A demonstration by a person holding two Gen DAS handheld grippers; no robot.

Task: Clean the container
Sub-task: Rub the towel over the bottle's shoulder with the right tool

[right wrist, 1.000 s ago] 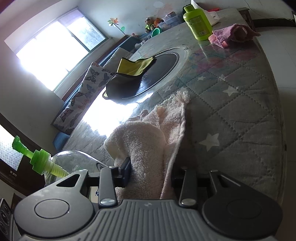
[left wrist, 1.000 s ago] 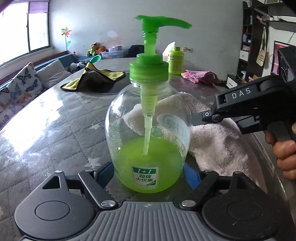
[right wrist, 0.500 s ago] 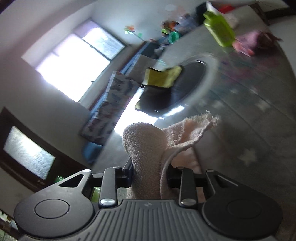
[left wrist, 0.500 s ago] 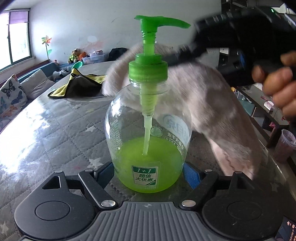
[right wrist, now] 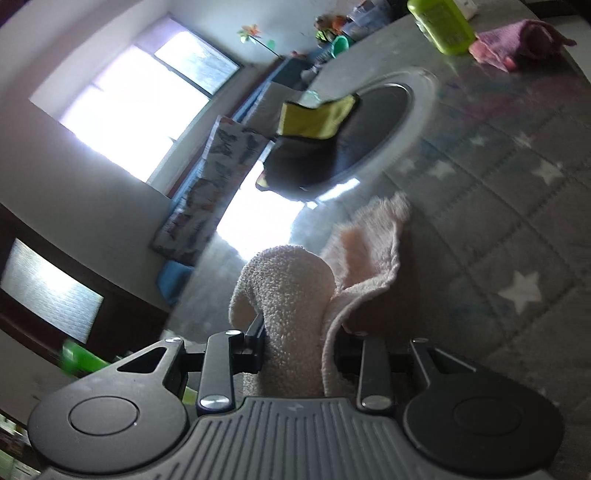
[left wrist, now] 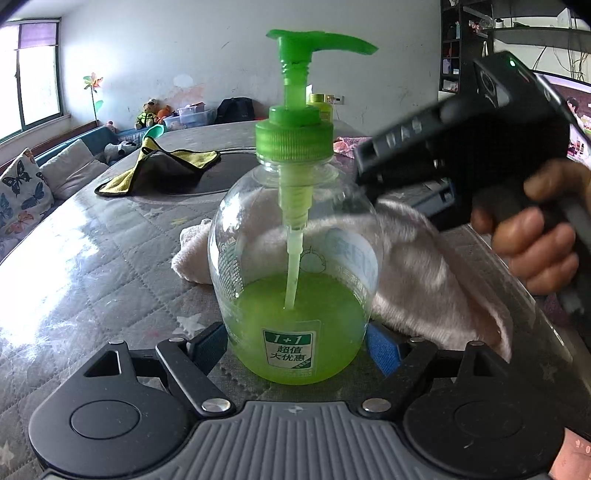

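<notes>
A clear pump bottle (left wrist: pixel 295 258) with green liquid and a green pump head stands upright on the quilted table. My left gripper (left wrist: pixel 295 350) is shut on its lower body, a blue pad (left wrist: pixel 382 350) on each side. My right gripper (left wrist: pixel 365 173), held by a hand, comes in from the right at the bottle's shoulder. It is shut on a pale pink towel (left wrist: pixel 424 266), which drapes against the bottle's right and back side. In the right wrist view the towel (right wrist: pixel 288 288) bulges up between the pinched fingers of the right gripper (right wrist: pixel 299 347). The bottle's pump is a green blur (right wrist: pixel 77 358) at lower left.
A yellow-and-black cloth (left wrist: pixel 159 166) lies on a dark round plate (left wrist: pixel 225 181) mid-table. A green bottle (right wrist: pixel 443 22) and a pink cloth (right wrist: pixel 517 44) sit at the far end. The grey star-quilted cover (right wrist: pixel 517 221) spans the table. A sofa with a butterfly cushion (left wrist: pixel 18 192) stands left.
The right gripper picked the towel up off the table behind the bottle, swung it up by the pump head, then brought it down against the bottle's right side. The left gripper kept still.
</notes>
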